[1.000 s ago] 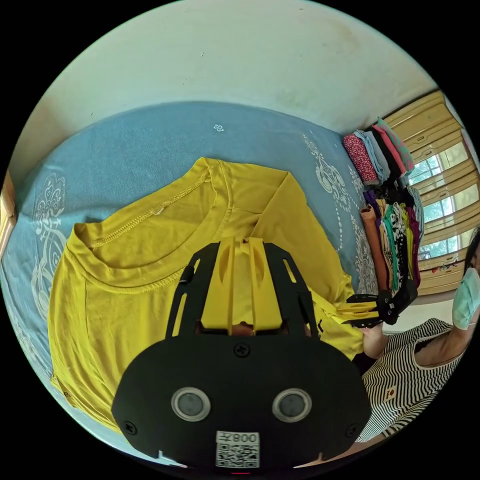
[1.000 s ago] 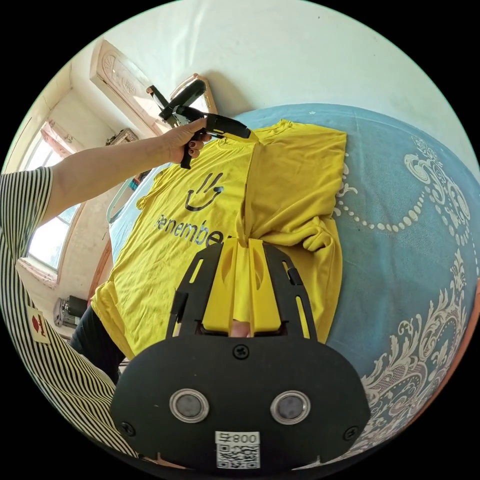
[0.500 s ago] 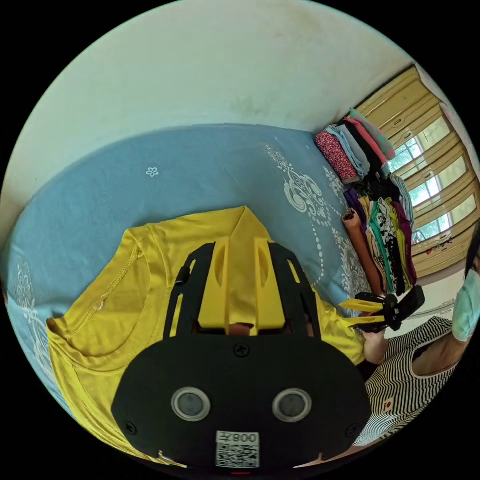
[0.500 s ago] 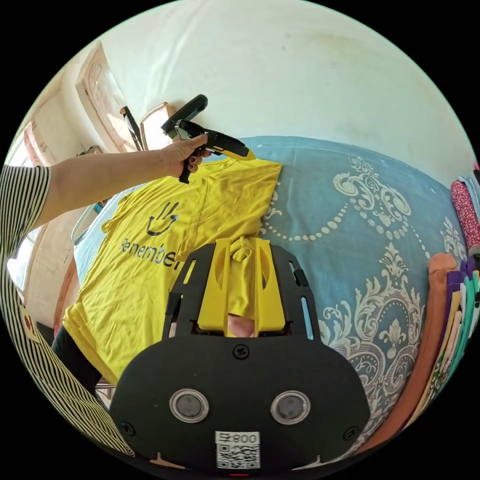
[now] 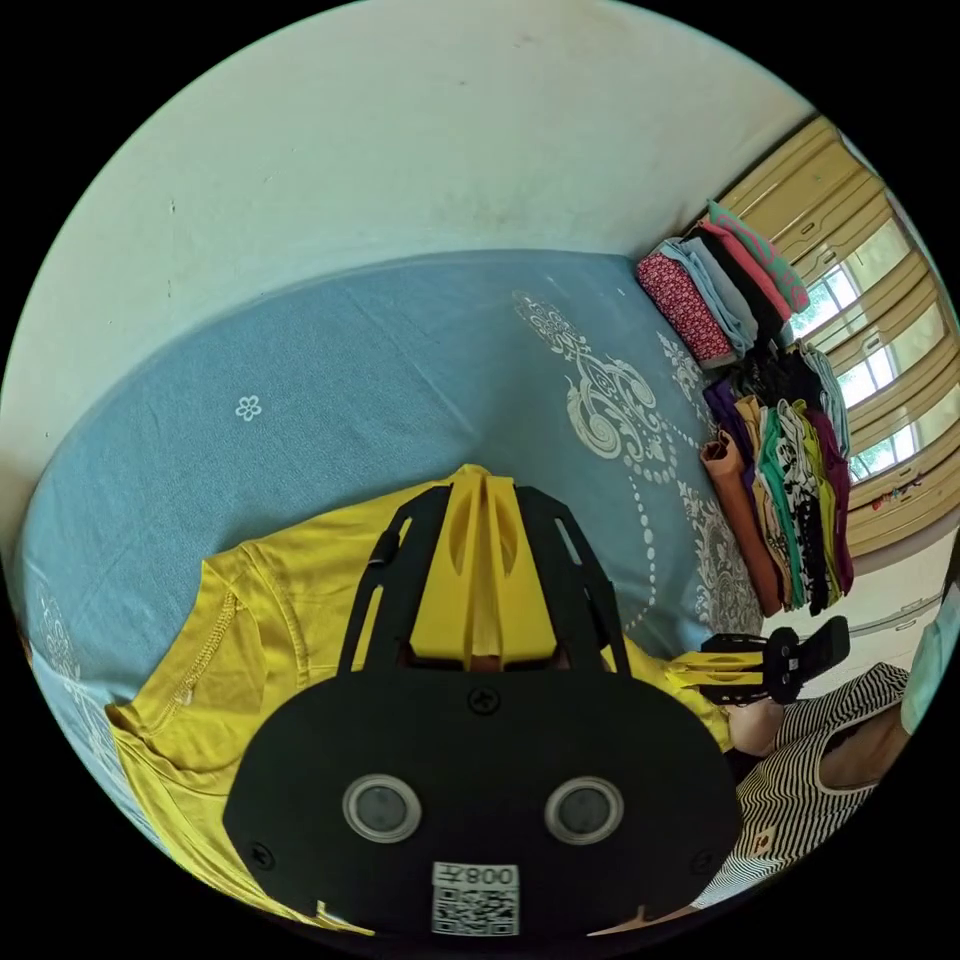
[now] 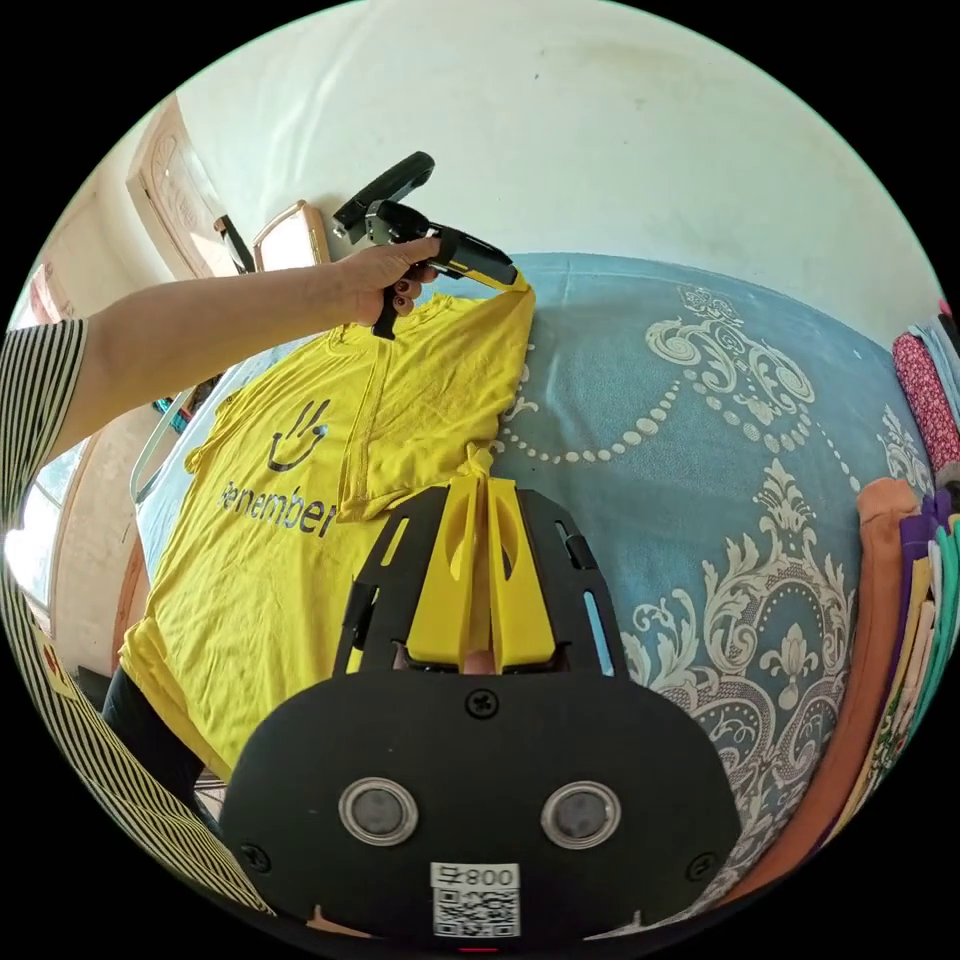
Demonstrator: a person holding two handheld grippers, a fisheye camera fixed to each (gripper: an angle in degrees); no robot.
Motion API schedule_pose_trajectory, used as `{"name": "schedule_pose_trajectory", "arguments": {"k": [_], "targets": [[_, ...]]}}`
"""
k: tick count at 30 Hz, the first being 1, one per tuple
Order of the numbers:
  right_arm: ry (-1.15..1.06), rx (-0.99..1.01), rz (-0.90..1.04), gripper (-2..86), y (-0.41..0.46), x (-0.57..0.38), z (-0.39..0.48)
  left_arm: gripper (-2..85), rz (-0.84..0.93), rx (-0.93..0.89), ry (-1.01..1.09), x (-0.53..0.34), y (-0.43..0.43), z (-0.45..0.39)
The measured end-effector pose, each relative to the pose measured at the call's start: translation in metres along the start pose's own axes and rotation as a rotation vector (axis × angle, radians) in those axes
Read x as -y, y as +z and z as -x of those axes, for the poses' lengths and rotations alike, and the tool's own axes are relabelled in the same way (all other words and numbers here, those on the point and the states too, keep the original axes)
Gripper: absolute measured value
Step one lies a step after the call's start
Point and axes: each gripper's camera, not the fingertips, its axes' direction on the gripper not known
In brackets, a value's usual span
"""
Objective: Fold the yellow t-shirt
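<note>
Right gripper view: the yellow t-shirt (image 6: 300, 520) lies print-up on the blue bedspread (image 6: 700, 420), one side strip folded over. The right hand-held gripper (image 6: 484, 487) has its jaws pressed together, pinching the fold's near end; the left hand-held gripper (image 6: 505, 278) pinches the far end at the shoulder. I judge the fold goes best with both ends level, the edge taut and straight, lowered together before letting go.

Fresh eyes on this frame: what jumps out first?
The yellow t-shirt spread print-up on the blue patterned bedspread, one side folded over. Each hand-held gripper pinches that folded edge: the left hand-held gripper at the far end, the right hand-held gripper at the near end. Folded clothes are stacked by the window.
</note>
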Motion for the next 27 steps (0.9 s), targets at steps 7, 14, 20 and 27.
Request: {"name": "schedule_pose_trajectory", "arguments": {"k": [7,14,20,27], "targets": [[0.148,0.123,-0.010,0.9,-0.008,0.006,-0.047,0.6,-0.054,-0.017,-0.033,-0.007,0.018,-0.005],[0.161,0.171,0.075,1.6,0.005,0.027,-0.054,2.0,-0.018,0.028,-0.067,-0.044,0.053,-0.008],[0.177,0.161,0.007,1.3,-0.011,0.045,-0.049,3.3,-0.143,0.081,-0.034,-0.101,0.014,-0.027],[0.110,0.211,-0.052,0.3,-0.022,0.077,-0.017,1.3,-0.035,-0.134,0.147,-0.222,0.035,-0.091]]}}
